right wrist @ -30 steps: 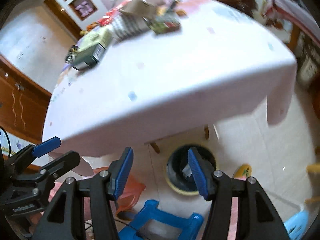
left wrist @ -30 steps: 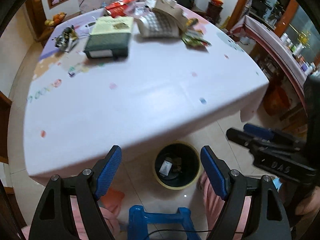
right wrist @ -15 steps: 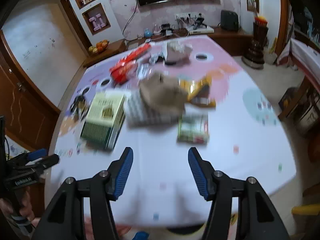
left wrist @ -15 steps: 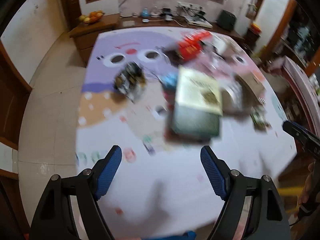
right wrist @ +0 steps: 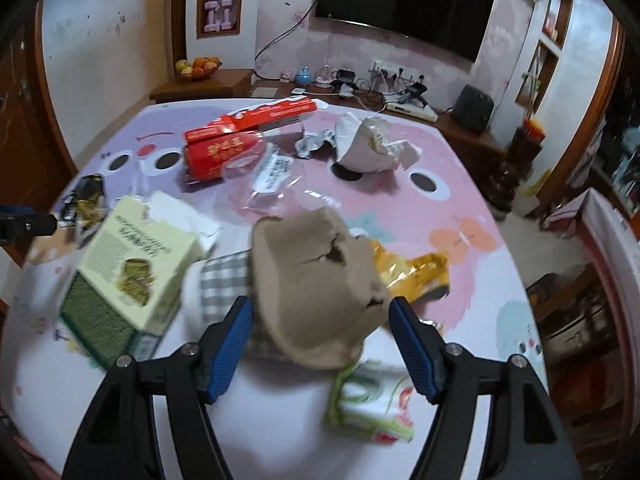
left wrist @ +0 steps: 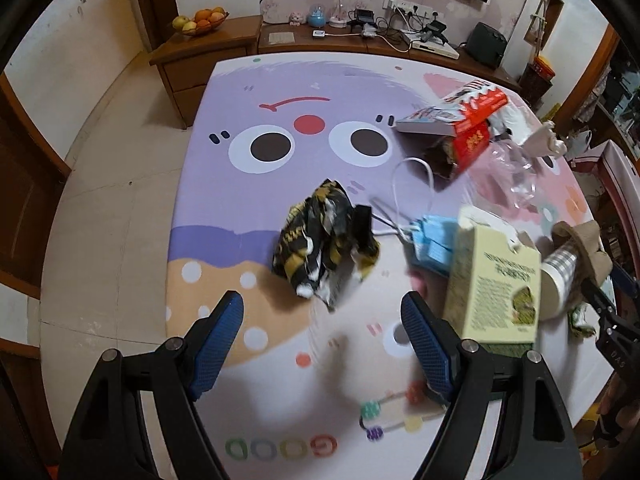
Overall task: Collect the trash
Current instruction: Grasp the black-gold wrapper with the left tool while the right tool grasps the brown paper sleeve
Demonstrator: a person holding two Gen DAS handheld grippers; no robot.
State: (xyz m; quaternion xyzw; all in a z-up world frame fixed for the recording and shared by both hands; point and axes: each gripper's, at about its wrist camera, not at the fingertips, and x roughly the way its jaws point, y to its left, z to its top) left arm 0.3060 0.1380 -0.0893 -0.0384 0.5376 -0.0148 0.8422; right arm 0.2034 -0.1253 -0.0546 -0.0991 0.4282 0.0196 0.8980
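Note:
Trash lies scattered on a table with a cartoon cloth (left wrist: pixel 280 92). My left gripper (left wrist: pixel 322 320) is open and empty, just short of a crumpled black-and-yellow wrapper (left wrist: pixel 324 240). A blue face mask (left wrist: pixel 434 240) and a cream-and-green box (left wrist: pixel 492 280) lie to its right. My right gripper (right wrist: pixel 322 320) hangs over a crumpled brown paper piece (right wrist: pixel 316 280). Its jaws are opening, and the piece shows between the fingers with the pads apart from it. A yellow wrapper (right wrist: pixel 412 276) and a green-and-white packet (right wrist: pixel 372 400) lie close by.
Red cartons (right wrist: pixel 228 148), a clear plastic bag (right wrist: pixel 276 176) and crumpled white paper (right wrist: pixel 368 140) sit farther back on the table. A wooden sideboard (left wrist: pixel 208 40) with a fruit bowl and cables runs along the wall. Tiled floor lies left of the table.
Both views swung up from the bin under the table edge to the tabletop. Both grippers now hang over the trash, and the right jaws stand wider.

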